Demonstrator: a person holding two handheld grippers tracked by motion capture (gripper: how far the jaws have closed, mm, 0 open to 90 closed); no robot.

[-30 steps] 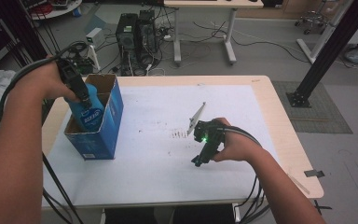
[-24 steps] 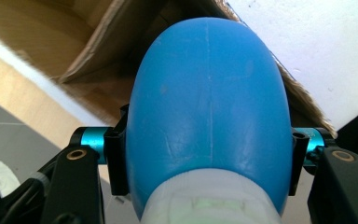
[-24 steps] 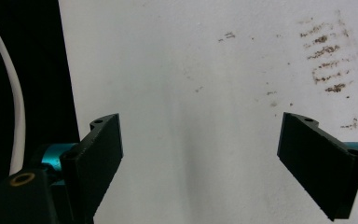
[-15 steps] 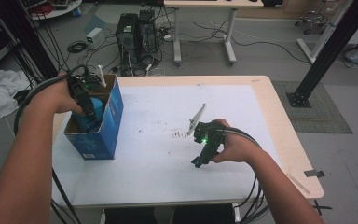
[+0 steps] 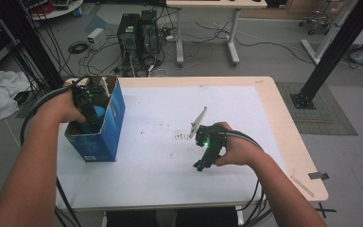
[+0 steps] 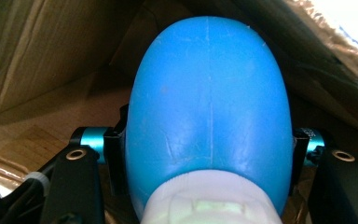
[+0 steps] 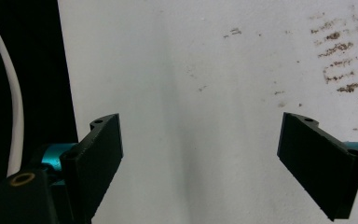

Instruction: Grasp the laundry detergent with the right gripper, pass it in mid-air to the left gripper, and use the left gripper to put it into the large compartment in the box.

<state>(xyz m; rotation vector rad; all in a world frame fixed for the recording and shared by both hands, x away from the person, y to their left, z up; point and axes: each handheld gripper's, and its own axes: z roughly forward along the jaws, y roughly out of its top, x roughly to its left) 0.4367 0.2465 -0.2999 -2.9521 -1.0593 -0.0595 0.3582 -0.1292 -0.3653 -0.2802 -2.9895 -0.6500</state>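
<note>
Blue bottle [image 6: 208, 102] pinched by left tool [image 5: 89, 111] inside cardboard box [image 5: 105, 130]; right tool [image 7: 200, 163] spread above table [image 5: 160, 179]

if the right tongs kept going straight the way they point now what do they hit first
Most likely the white table cover: the right tongs stand open and empty, aimed at a bare patch of it, with brown smudges off to one side. How far away it is stays unclear.

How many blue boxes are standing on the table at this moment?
1. The blue box stands at the table's left edge, open on top. The left gripper reaches inside it, holding a blue bottle.
</note>
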